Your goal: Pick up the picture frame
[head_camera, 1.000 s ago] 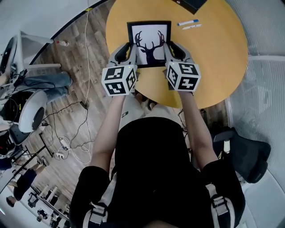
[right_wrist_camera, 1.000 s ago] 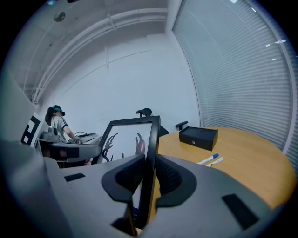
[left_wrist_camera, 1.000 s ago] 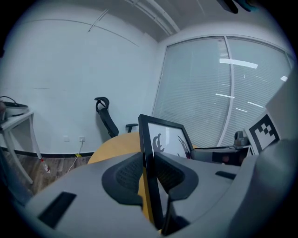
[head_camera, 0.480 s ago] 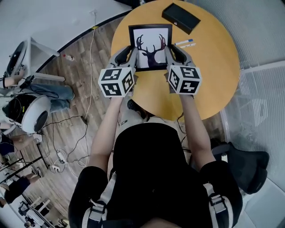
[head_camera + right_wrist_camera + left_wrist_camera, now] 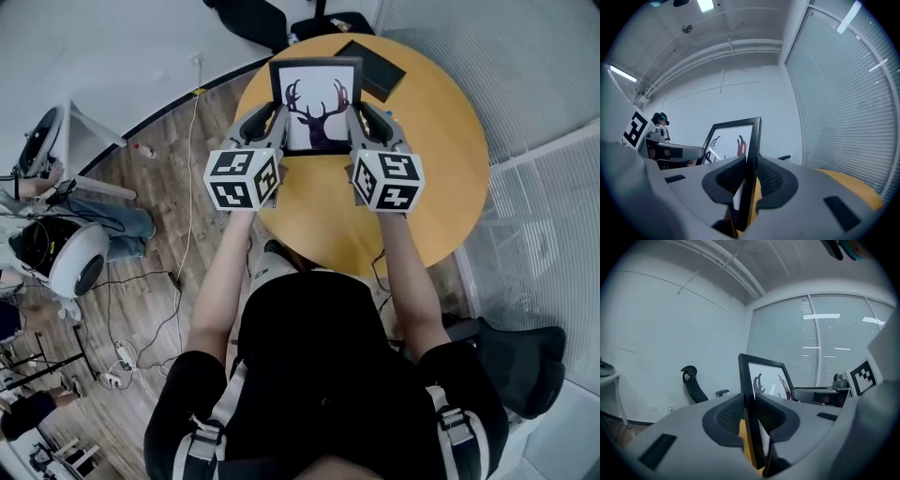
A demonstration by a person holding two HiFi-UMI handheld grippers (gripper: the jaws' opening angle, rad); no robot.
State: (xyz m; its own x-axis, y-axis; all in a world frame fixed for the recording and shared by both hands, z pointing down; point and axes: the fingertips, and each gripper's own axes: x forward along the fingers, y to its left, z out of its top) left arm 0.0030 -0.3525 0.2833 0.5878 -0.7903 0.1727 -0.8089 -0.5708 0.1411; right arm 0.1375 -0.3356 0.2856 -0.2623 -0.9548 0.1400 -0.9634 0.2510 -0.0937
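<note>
black box (image 5: 382,69) beyond frame (image 5: 316,105), open tabletop (image 5: 441,159) nearer

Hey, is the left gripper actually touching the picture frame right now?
Touching. The left gripper view shows the left gripper with its jaws pressed against both faces of the picture frame at its black edge, with no gap on either side.

The scene is taken from above by the head view, aimed steeply down past the person's torso (image 5: 323,375) onto the round tabletop (image 5: 431,178). Each gripper view is taken from just behind its own jaws and aimed almost level, the left gripper (image 5: 751,406) view and the right gripper (image 5: 749,171) view both toward the blinds (image 5: 825,343). The picture frame (image 5: 316,103) is shared by all three, seen edge-on and very near in both gripper views.
</note>
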